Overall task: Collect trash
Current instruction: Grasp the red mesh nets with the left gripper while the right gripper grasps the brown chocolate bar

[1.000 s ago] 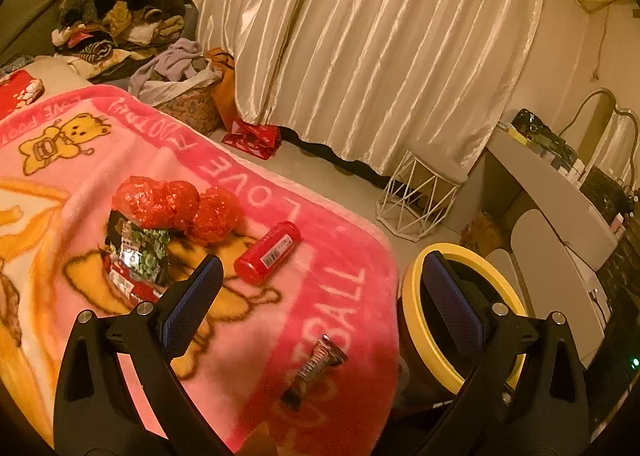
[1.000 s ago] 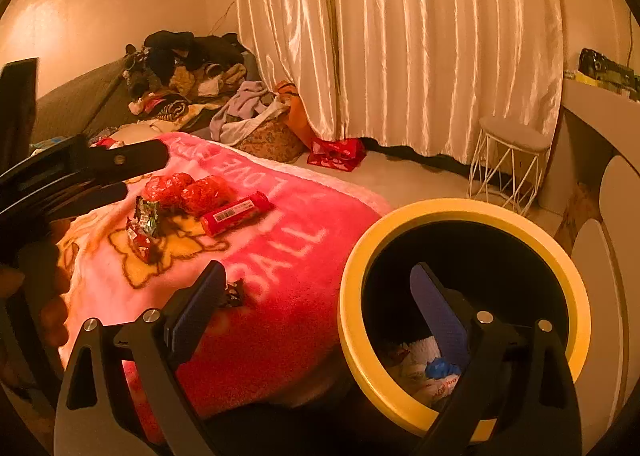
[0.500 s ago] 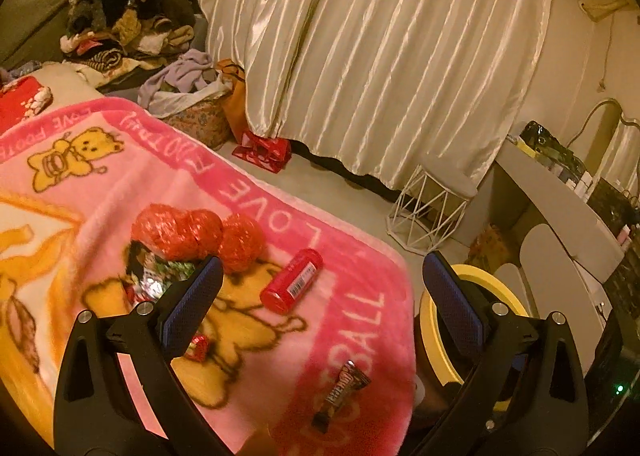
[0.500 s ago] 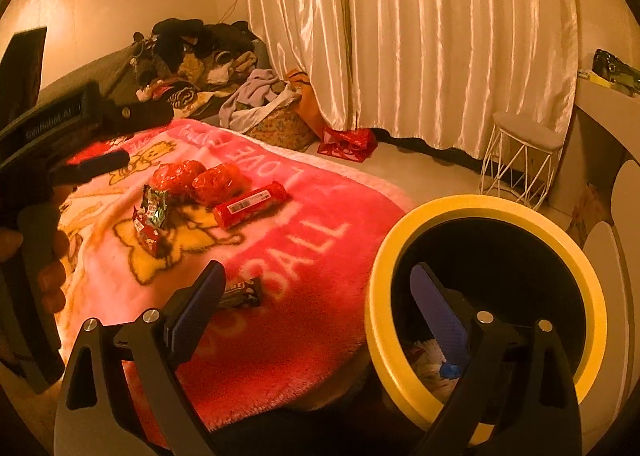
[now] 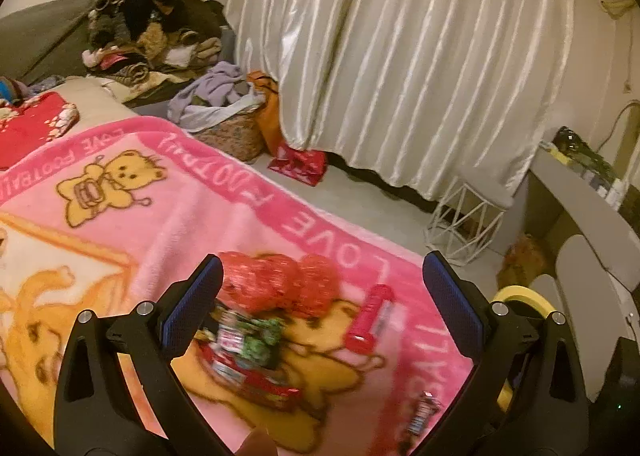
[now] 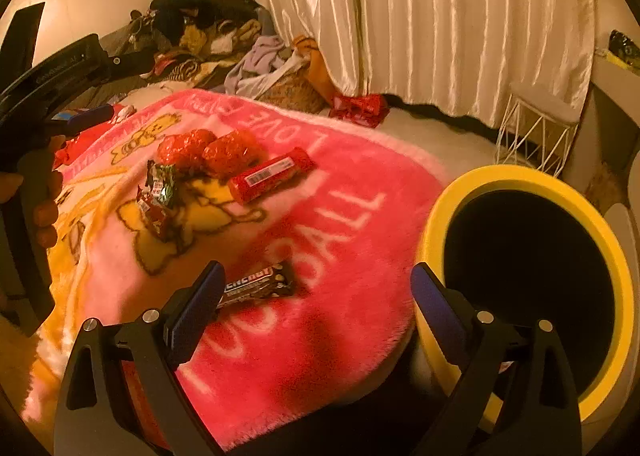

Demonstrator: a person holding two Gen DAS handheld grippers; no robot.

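Trash lies on a pink blanket (image 6: 340, 256): crumpled red wrappers (image 5: 276, 284) (image 6: 208, 149), a red tube (image 5: 370, 318) (image 6: 272, 173), a green-and-red snack packet (image 5: 248, 348) (image 6: 160, 191) and a dark candy bar (image 6: 256, 284) (image 5: 424, 414). My left gripper (image 5: 320, 308) hangs open above the packet and wrappers, empty. My right gripper (image 6: 316, 304) is open too, with the candy bar just beyond its left finger. The yellow-rimmed black bin (image 6: 532, 268) (image 5: 520, 294) stands off the blanket's right edge.
A person's hand (image 6: 40, 211) holds the left gripper's handle at the left of the right wrist view. Piled clothes (image 5: 160, 31), a laundry basket (image 5: 228, 127), a red bag (image 5: 298, 165), cream curtains (image 5: 400, 55), a white wire stool (image 5: 468, 215) and a grey desk (image 5: 580, 207) surround the bed.
My left gripper has swung left and forward over the wrappers, so the bin has slid to the frame's right edge. My right gripper has moved left, from over the bin toward the candy bar.
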